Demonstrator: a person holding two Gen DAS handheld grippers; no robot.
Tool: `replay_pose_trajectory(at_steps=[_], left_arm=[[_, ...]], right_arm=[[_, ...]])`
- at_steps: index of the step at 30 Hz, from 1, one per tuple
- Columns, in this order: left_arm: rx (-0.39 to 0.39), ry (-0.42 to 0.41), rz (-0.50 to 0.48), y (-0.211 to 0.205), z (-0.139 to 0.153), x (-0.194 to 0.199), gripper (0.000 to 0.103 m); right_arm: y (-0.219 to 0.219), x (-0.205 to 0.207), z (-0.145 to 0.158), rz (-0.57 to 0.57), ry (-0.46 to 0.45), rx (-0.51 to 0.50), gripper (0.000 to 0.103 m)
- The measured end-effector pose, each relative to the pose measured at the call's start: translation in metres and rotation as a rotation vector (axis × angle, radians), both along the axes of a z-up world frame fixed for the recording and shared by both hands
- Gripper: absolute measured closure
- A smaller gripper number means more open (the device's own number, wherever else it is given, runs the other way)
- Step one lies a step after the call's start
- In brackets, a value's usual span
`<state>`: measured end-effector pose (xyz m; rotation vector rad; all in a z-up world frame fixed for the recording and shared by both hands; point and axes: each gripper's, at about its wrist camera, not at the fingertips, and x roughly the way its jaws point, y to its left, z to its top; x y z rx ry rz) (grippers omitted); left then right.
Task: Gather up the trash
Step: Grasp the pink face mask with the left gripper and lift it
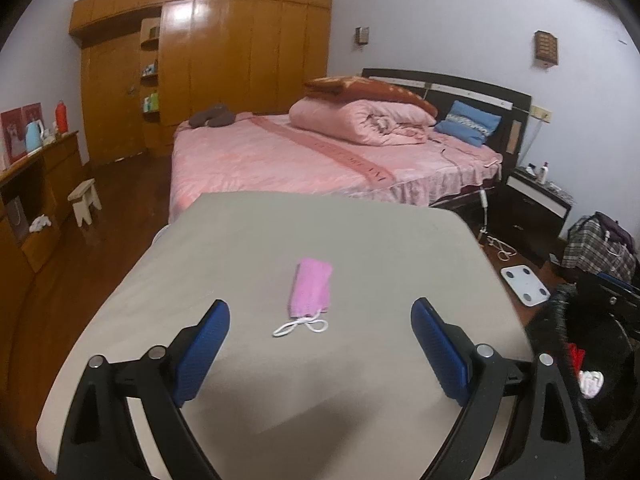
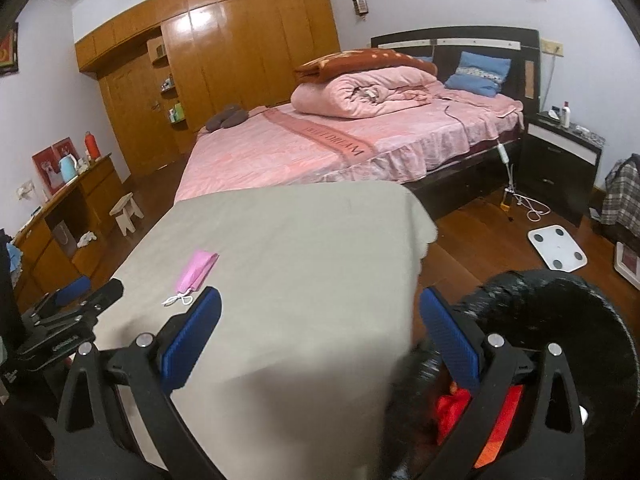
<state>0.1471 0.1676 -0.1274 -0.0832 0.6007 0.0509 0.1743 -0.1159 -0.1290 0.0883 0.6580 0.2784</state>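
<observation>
A folded pink face mask (image 1: 312,288) with white ear loops lies on the grey cloth-covered table (image 1: 360,240). My left gripper (image 1: 320,320) hovers open just short of the mask, its blue pads either side of the loops. In the right wrist view the mask (image 2: 196,270) lies to the left. The right gripper (image 2: 320,312) is open over the table's right corner, nothing between its fingers. A black-bag-lined trash bin (image 2: 560,320) stands beside the table at the right, with red and white rubbish inside (image 2: 452,404). The left gripper (image 2: 80,296) shows at the left edge.
A bed with pink covers (image 1: 320,152) stands beyond the table. A black nightstand (image 1: 536,204), a white scale (image 1: 524,280) and a plaid bag (image 1: 600,248) are on the floor at the right. A wooden dresser (image 1: 40,184) and small stool (image 1: 85,200) are at the left.
</observation>
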Motion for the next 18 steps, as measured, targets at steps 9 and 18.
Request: replay_pose_trajectory(at_steps=[9,18], left_arm=[[0.005,0.057,0.020,0.017,-0.032,0.048,0.018],[-0.030,0.148,0.014,0.019,-0.064,0.089,0.031]], right_arm=[[0.040,0.038,-0.030,0.023,0.039,-0.029,0.006],[0.054,0.066,-0.055,0.012,0.089,-0.038,0.007]])
